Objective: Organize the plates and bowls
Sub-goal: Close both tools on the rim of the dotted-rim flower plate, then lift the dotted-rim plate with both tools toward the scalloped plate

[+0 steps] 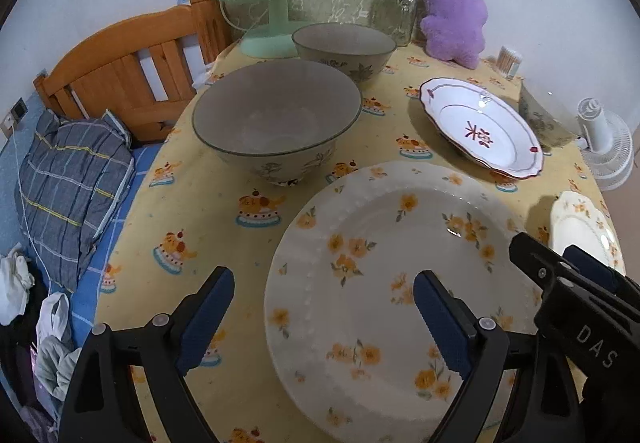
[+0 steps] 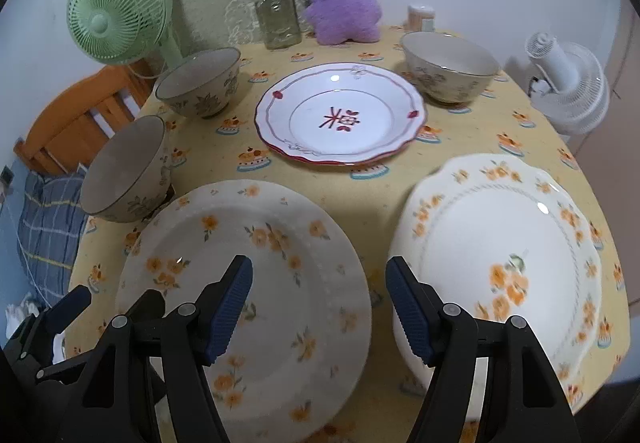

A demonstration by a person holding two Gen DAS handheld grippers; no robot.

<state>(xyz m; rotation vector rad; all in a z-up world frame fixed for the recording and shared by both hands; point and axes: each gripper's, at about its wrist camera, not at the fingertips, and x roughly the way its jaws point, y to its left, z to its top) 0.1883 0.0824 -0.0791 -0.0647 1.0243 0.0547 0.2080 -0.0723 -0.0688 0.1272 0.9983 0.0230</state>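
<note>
Your right gripper (image 2: 319, 301) hangs open, nothing between its jaws, over the gap between two orange-flowered plates: one at seven o'clock (image 2: 256, 283), one at four (image 2: 520, 243). The red-trimmed plate (image 2: 340, 115) sits at twelve.

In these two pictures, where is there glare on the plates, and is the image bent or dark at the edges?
Left wrist view: small bright glints on the red-patterned plate and the round floral plate; black corners; the table edge curves strongly. Right wrist view: glints on the red-patterned plate and the scalloped floral plate; same dark corners and fisheye bending; soft shadows under the bowls.
</note>
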